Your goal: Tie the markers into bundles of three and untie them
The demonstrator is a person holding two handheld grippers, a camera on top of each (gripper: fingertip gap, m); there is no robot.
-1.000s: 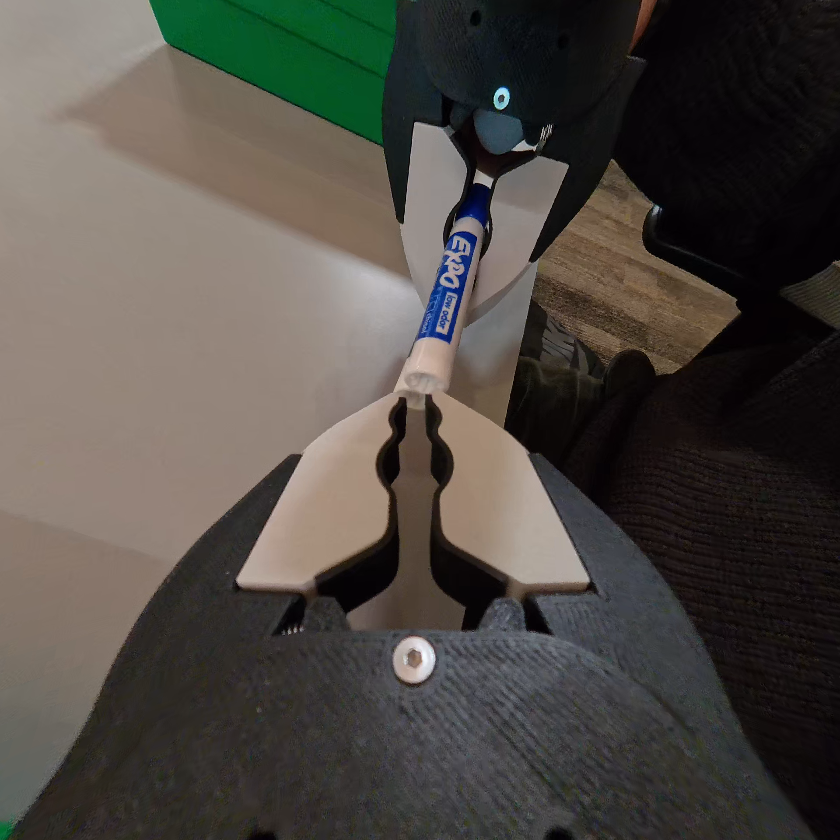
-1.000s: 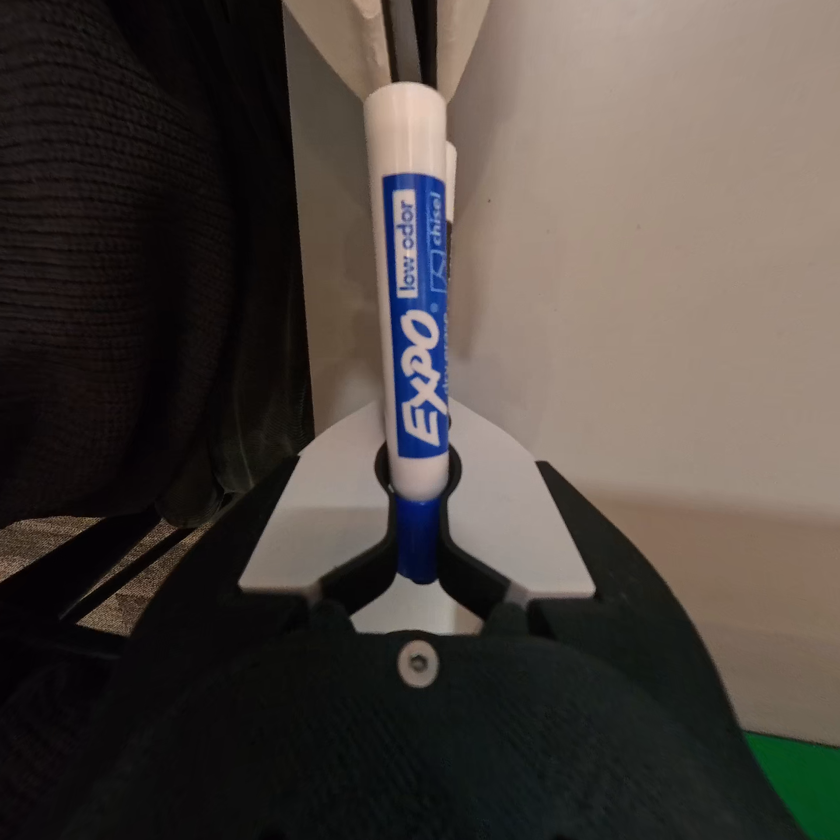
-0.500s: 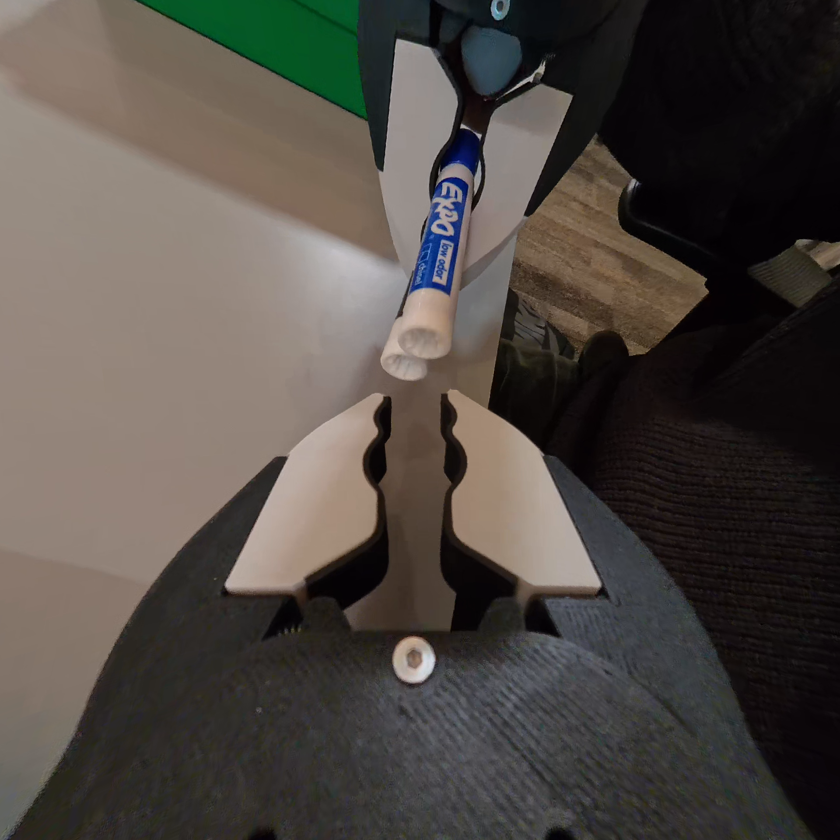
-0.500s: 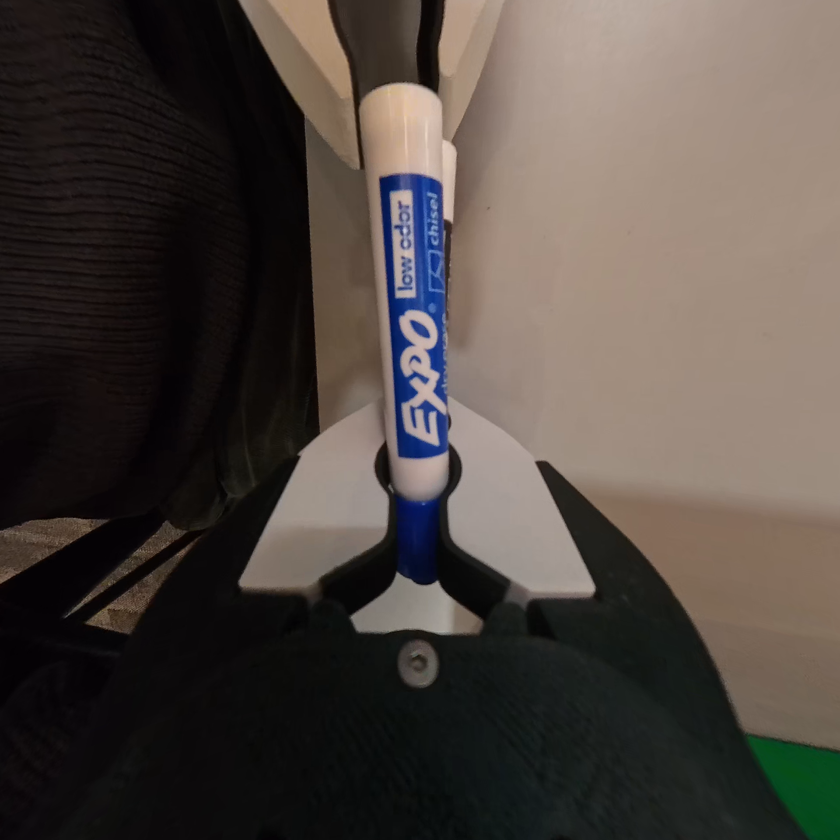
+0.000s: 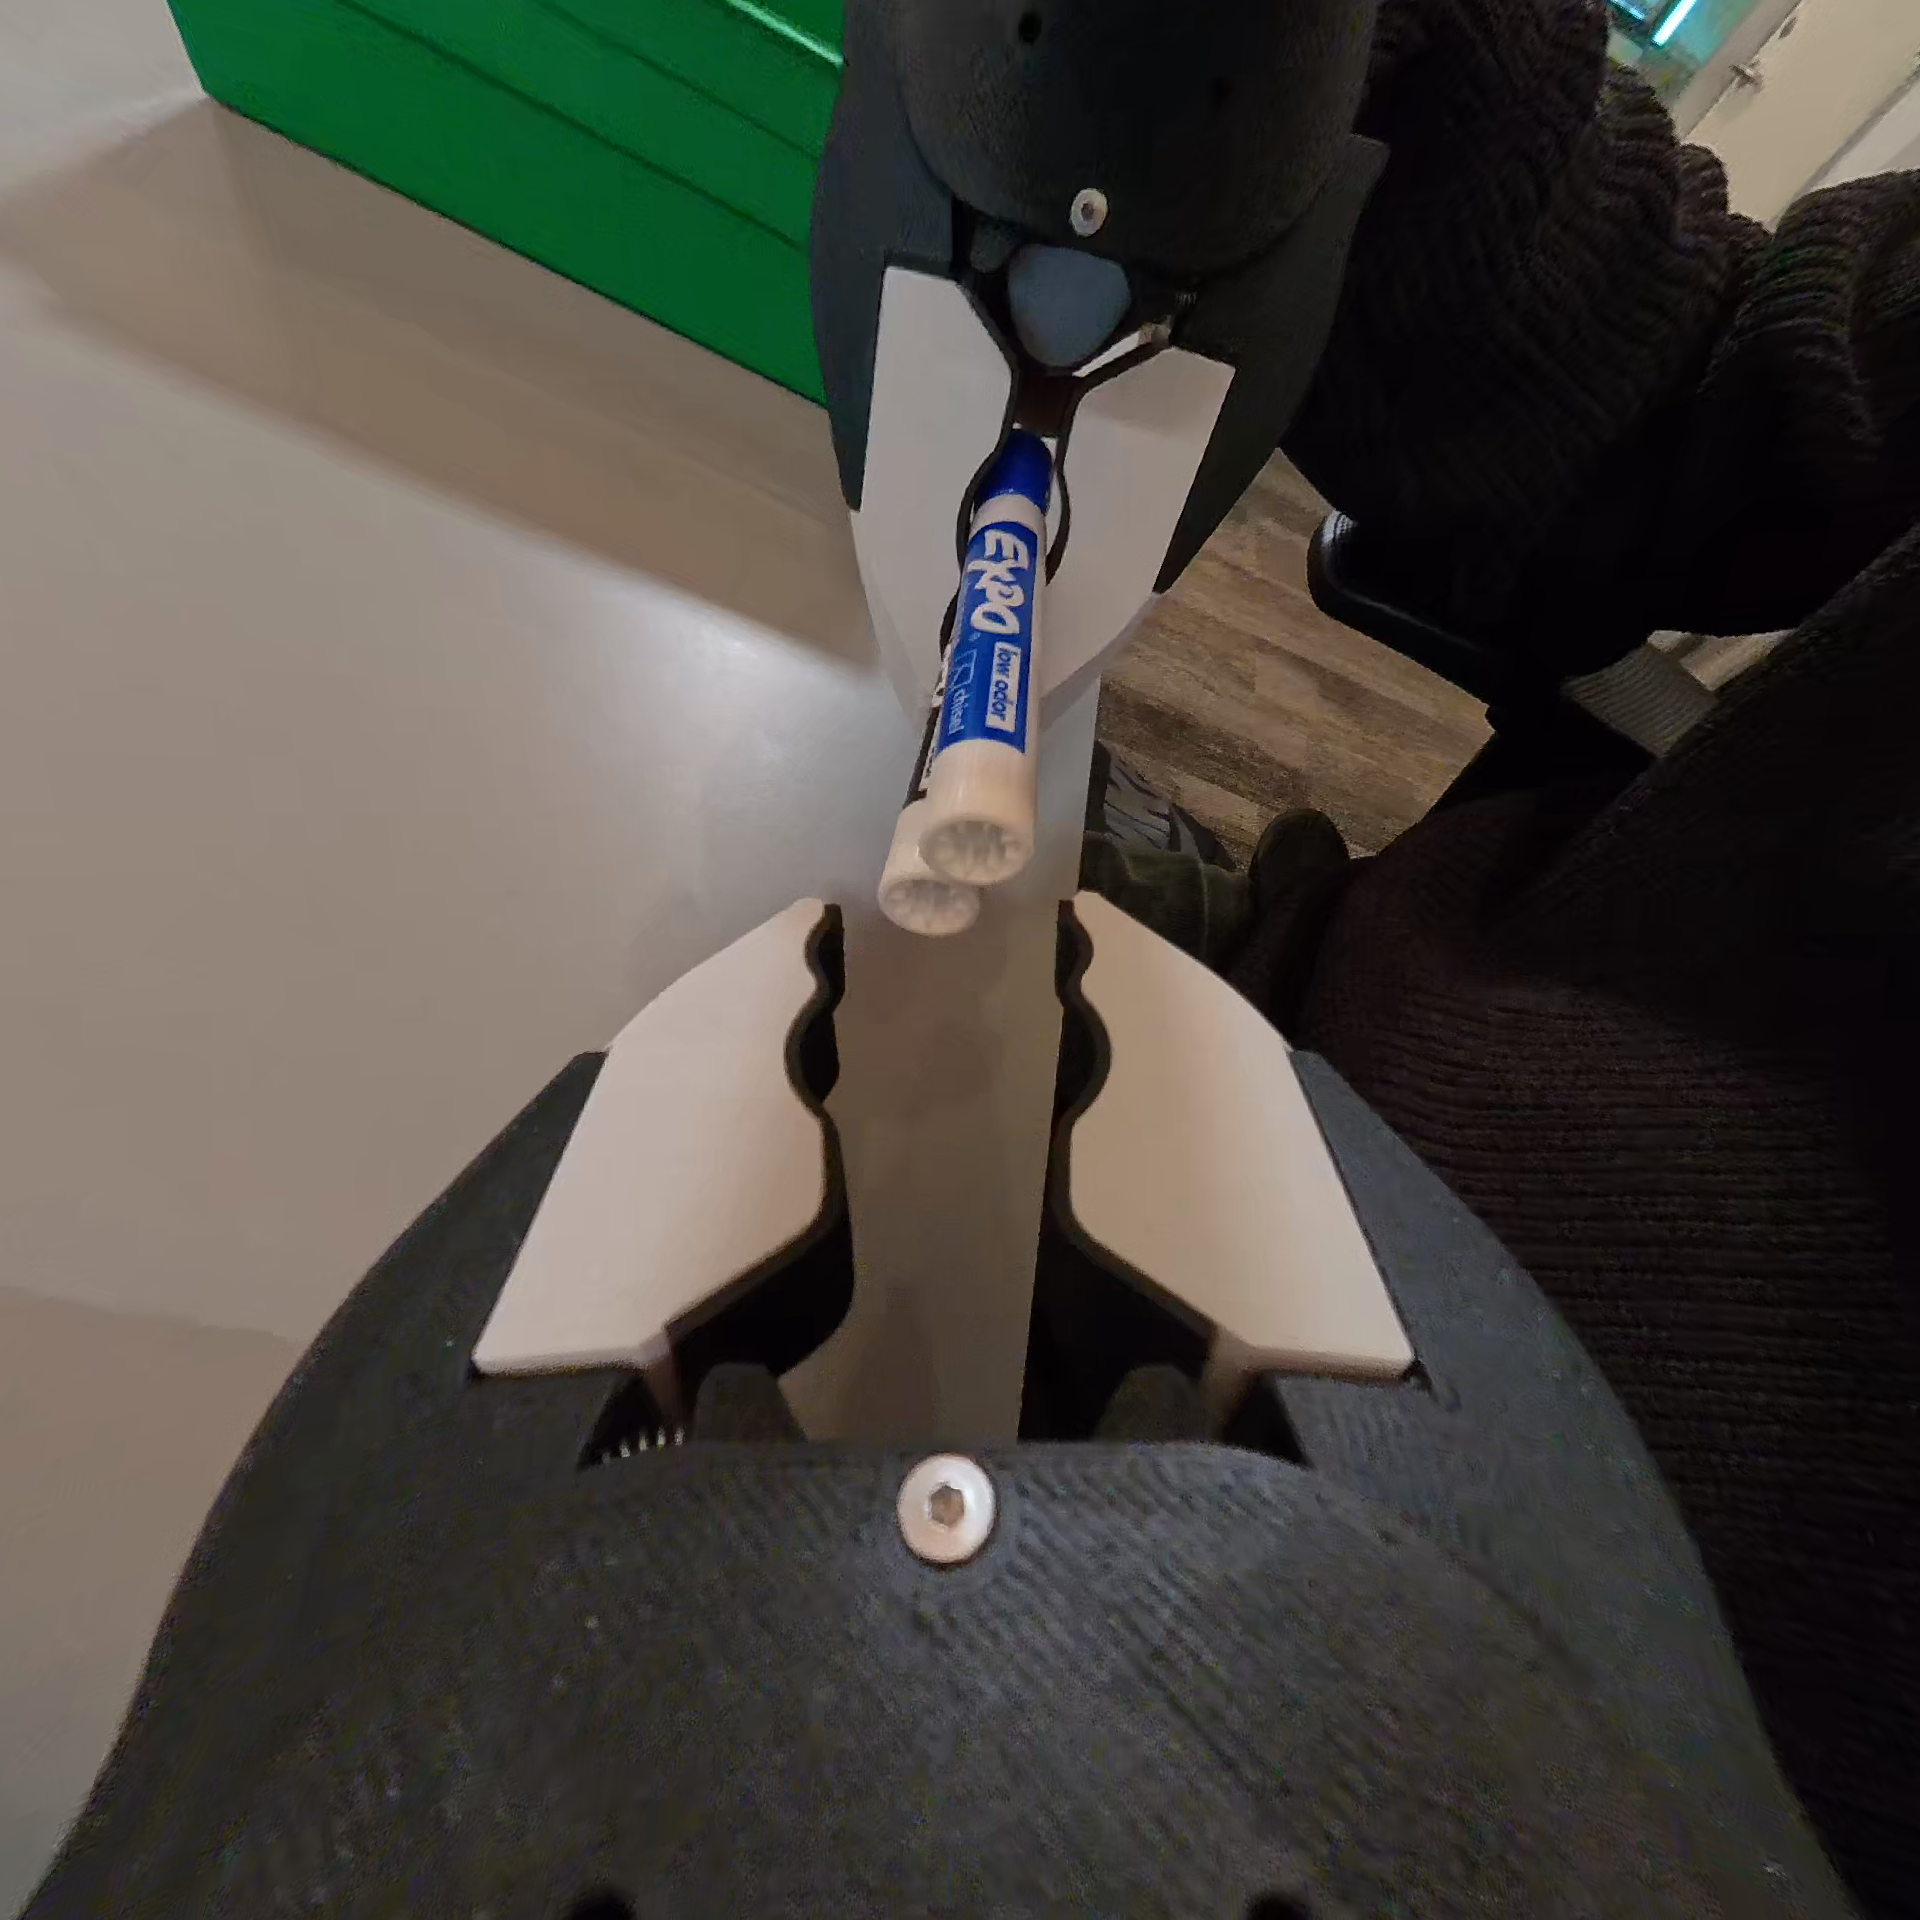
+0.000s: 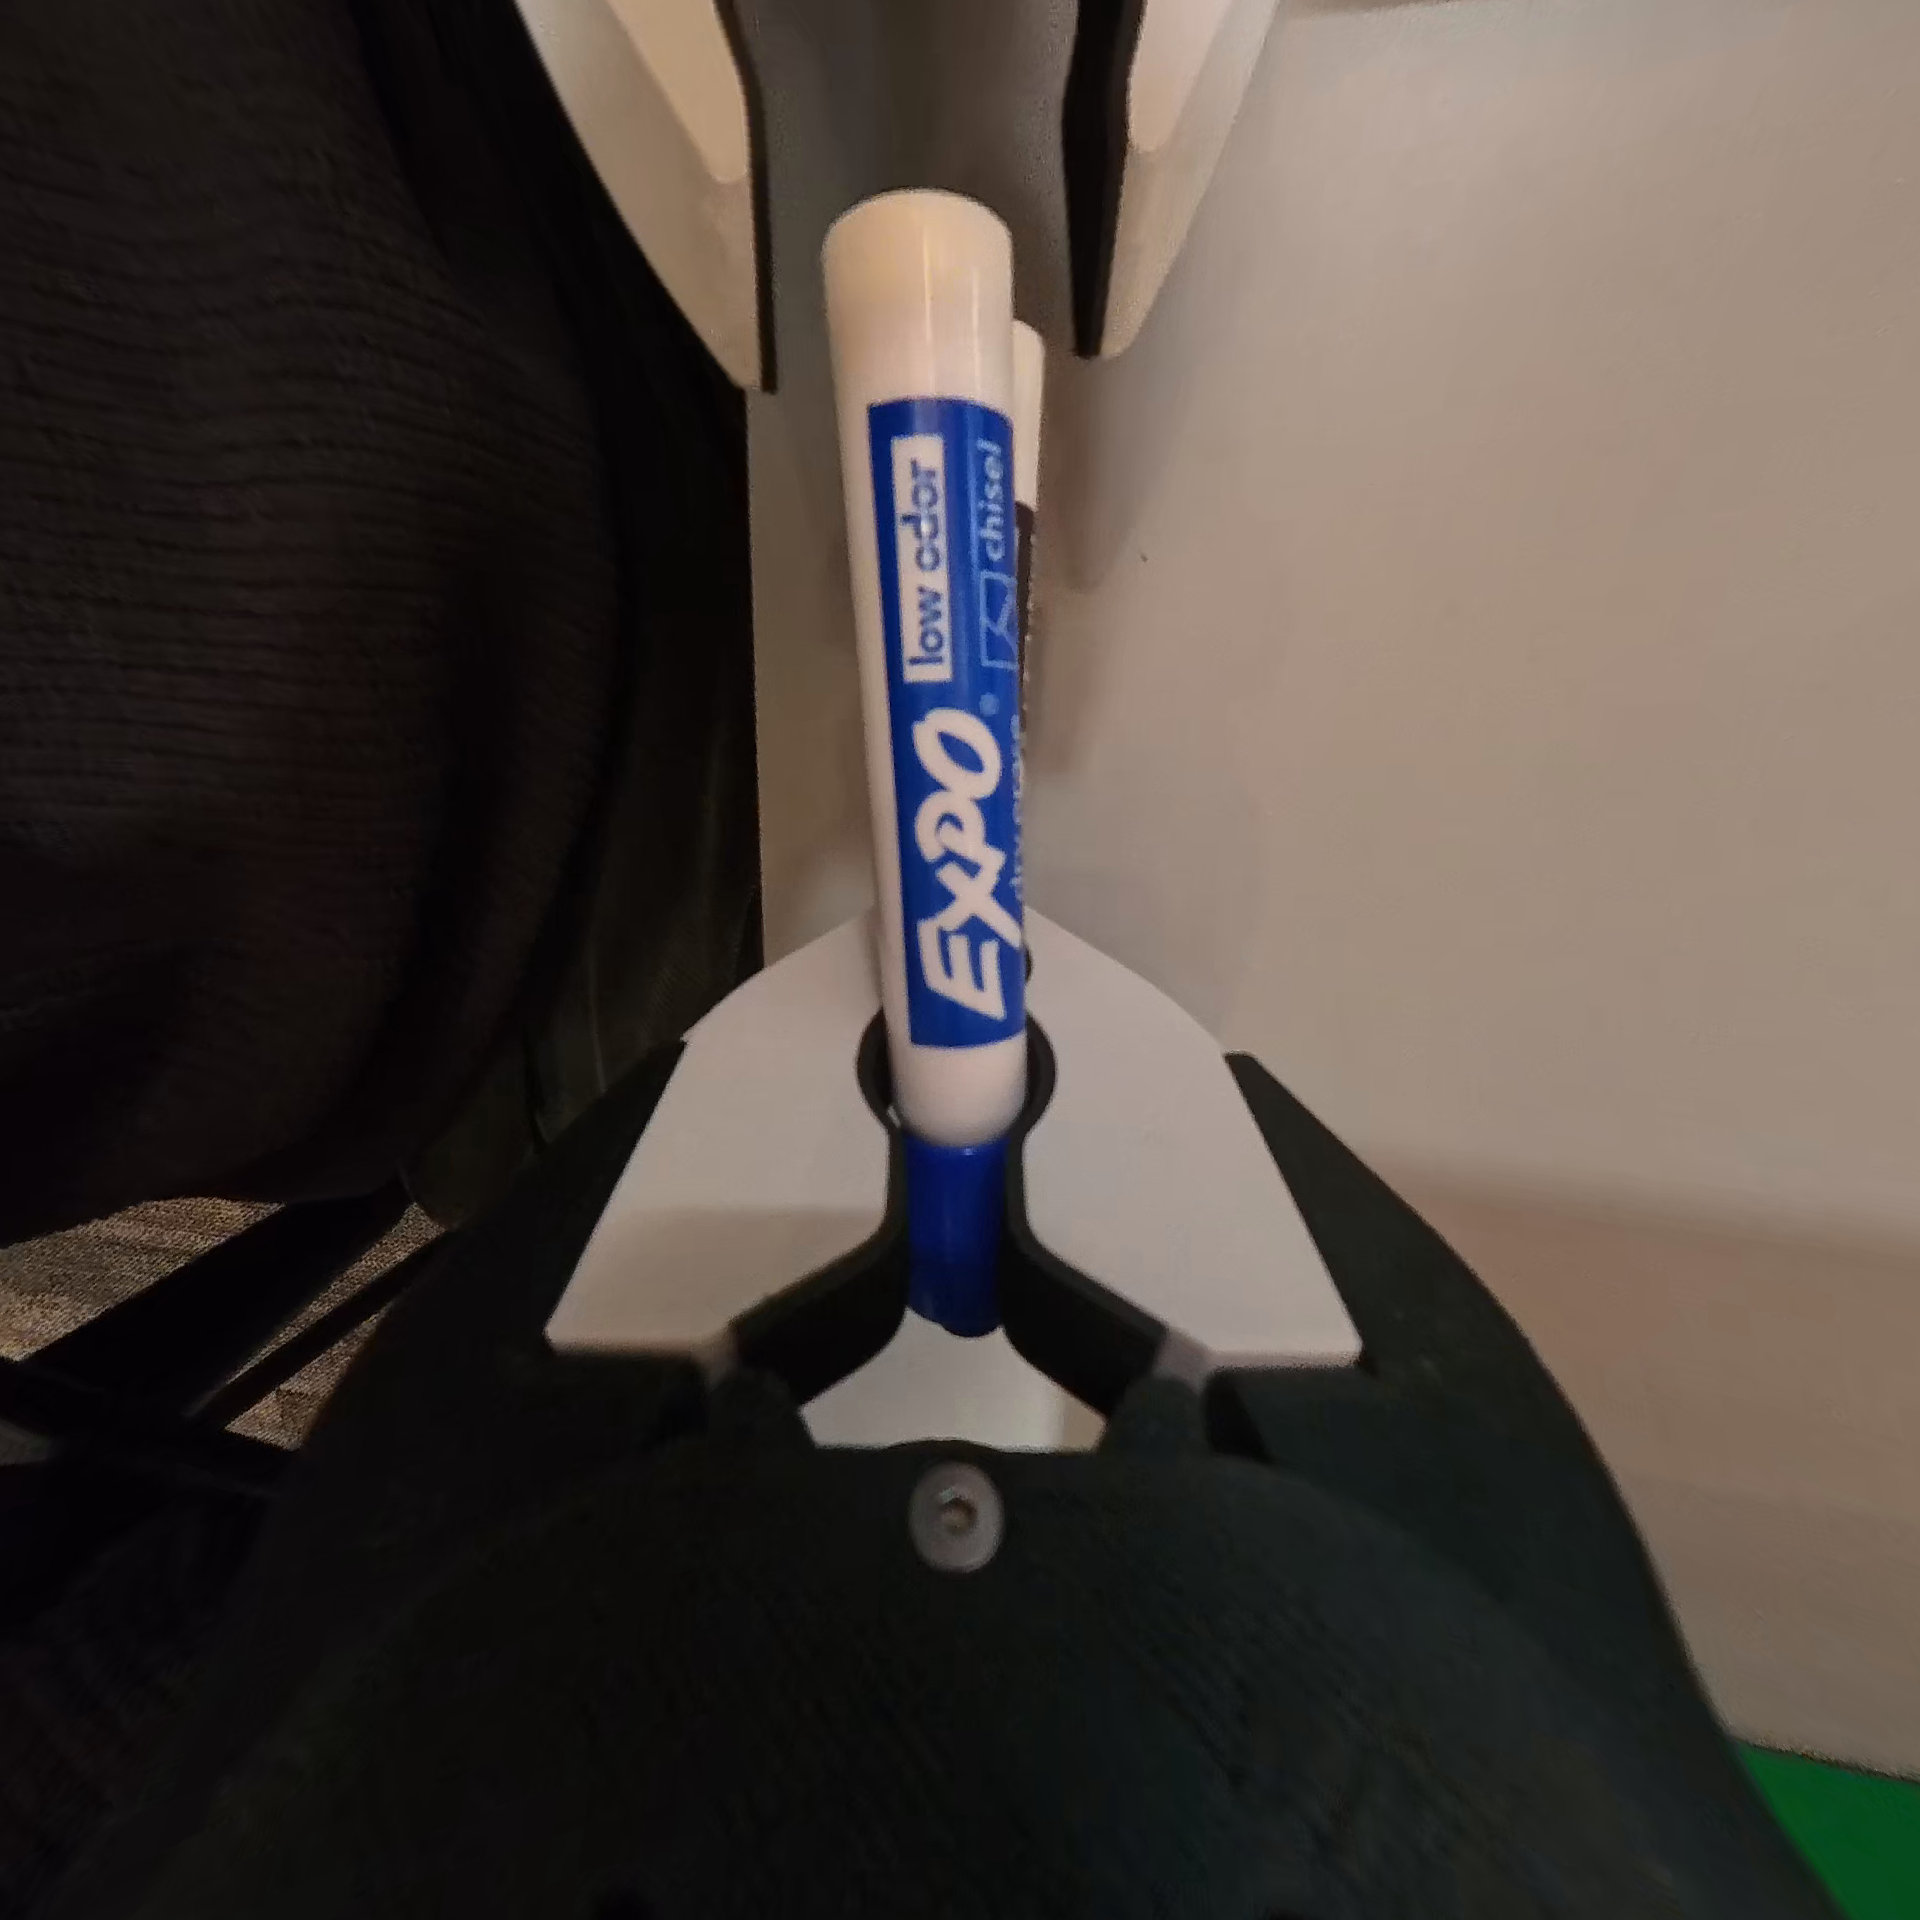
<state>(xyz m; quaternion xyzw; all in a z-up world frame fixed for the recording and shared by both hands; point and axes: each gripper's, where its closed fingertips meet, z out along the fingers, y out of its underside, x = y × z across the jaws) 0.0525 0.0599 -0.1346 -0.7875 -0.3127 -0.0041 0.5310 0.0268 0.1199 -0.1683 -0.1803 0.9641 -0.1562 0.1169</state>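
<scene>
the pale table (image 5: 312,831) spread beneath both tools, a green box (image 5: 582,156) beyond the right gripper (image 6: 951,997), which clamped two white markers: a blue marker (image 6: 935,644) over a second marker (image 5: 928,902). the left gripper (image 5: 943,925) gaped empty, just short of their butt ends.

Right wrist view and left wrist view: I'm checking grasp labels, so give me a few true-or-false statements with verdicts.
1. The right gripper is shut on two markers. True: blue-labelled marker and a second marker beside it.
2. The left gripper grips the markers' white ends. False: it is open and apart from them.
3. The markers lie flat on the table. False: they are held above it.
4. A green box stands on the table. True.
</scene>
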